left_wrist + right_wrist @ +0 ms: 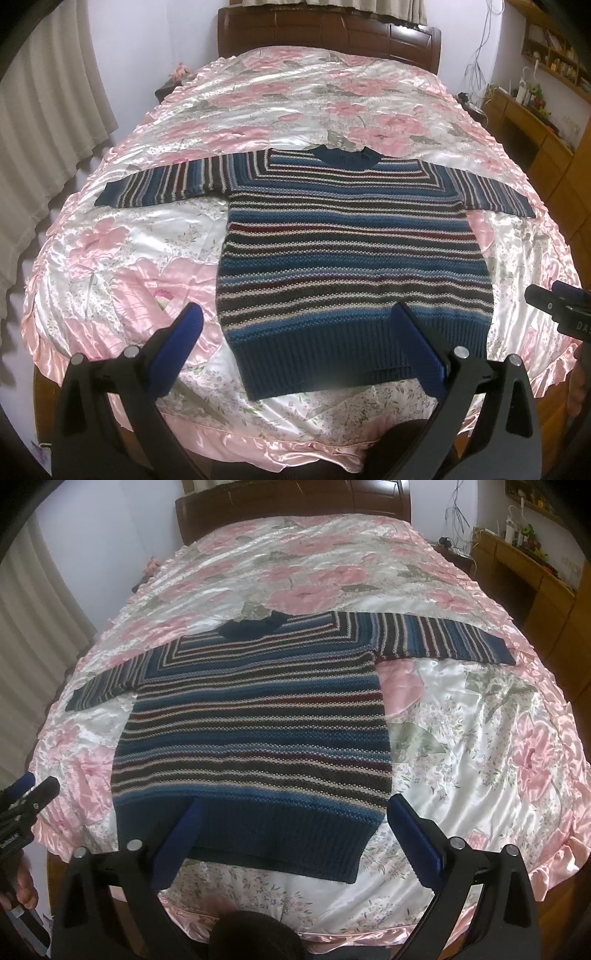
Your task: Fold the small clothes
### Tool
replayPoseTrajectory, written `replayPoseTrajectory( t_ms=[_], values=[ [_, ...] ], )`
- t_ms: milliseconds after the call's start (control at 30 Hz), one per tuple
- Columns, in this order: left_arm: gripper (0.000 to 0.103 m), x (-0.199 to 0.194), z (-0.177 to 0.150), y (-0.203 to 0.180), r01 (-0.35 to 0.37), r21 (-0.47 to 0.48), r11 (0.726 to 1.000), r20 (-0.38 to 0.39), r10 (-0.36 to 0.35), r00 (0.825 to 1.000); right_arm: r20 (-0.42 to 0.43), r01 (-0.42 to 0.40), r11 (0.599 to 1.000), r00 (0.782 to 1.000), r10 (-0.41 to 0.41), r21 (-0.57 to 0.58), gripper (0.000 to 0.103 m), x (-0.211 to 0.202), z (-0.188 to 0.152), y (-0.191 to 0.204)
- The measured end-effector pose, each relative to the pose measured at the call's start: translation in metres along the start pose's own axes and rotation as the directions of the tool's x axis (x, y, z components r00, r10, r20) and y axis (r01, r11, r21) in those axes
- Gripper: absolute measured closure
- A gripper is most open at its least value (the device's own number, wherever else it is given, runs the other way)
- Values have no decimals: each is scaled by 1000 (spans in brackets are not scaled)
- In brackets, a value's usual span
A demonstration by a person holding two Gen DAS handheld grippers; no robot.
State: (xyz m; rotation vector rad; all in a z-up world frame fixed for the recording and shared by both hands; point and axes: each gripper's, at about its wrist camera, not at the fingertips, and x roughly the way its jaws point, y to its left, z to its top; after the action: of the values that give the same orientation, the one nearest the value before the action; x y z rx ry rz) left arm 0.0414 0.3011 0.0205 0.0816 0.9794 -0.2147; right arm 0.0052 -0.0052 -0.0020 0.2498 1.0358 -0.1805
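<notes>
Sweater (347,258) flat near the bed's (122,258) foot edge; both grippers (299,321) (295,812) wide, empty: pinch a sleeve cuff, fold inward.

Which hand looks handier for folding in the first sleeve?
Probably either: the sweater lies flat, sleeves spread both ways. The open left gripper hovers over the hem's left corner, the open right gripper over its right, so each suits its own side's sleeve.
</notes>
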Motion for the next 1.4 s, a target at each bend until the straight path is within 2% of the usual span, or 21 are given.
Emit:
replayPoseTrajectory(
  t_ms=[1400],
  values=[
    [3,10,-2,0,3,2,1000,-15,-3,1000,-1,-10,1000,1000,10,-1,4,3,1,4]
  ],
)
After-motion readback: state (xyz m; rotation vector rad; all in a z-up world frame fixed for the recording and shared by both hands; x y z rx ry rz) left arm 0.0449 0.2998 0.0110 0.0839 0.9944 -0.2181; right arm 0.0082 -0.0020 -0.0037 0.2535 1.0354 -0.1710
